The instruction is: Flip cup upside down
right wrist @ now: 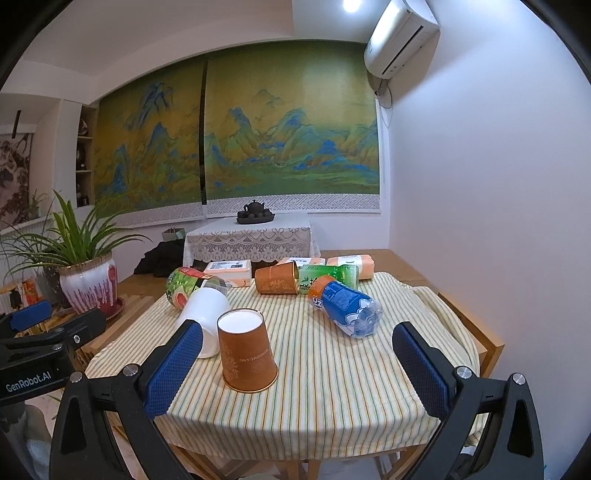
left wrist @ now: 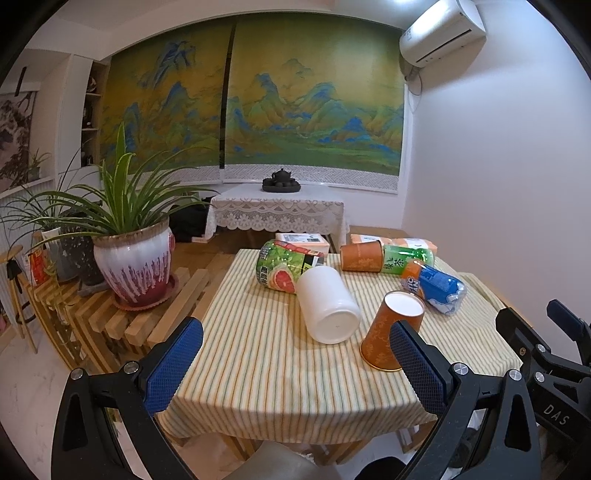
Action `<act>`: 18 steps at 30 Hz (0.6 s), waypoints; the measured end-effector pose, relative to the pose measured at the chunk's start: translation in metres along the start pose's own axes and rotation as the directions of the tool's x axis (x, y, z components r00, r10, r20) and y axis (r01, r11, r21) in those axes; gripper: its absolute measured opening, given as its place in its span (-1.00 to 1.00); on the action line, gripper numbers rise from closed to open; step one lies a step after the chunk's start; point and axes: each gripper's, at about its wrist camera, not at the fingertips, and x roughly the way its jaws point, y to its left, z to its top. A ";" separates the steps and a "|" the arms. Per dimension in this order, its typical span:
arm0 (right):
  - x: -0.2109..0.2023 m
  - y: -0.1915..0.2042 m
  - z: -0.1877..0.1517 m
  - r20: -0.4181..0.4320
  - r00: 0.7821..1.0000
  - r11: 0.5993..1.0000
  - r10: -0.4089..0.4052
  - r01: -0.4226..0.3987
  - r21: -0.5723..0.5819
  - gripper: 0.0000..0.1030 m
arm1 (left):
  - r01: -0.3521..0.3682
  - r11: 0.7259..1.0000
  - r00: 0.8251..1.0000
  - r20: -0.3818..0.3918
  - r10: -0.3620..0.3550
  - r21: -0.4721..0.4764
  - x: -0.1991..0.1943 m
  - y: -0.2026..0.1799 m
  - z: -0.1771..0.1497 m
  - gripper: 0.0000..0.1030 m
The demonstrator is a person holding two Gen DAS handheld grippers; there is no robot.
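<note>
Back wall, a wide green-and-gold mountain landscape hanging in two panels. Below it, a low table under a white lace cloth, dark tea set on top. White wall on the right, air conditioner mounted high, a ceiling light glowing beside it. On the left, a potted plant on slatted wooden stands.

Probably a home: landscape blinds, potted plant, tea set.
</note>
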 end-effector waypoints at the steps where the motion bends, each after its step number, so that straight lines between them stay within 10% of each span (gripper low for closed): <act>1: 0.000 0.000 0.000 0.000 1.000 1.000 0.000 0.000 0.000 0.97 | 0.001 1.000 1.000 -0.001 -0.001 0.000 0.000 -0.001 0.000 0.99; 18: 0.001 -0.010 0.004 -0.008 1.000 1.000 0.004 -0.004 0.026 0.97 | 0.000 1.000 1.000 -0.004 0.000 -0.002 0.002 0.000 -0.001 0.99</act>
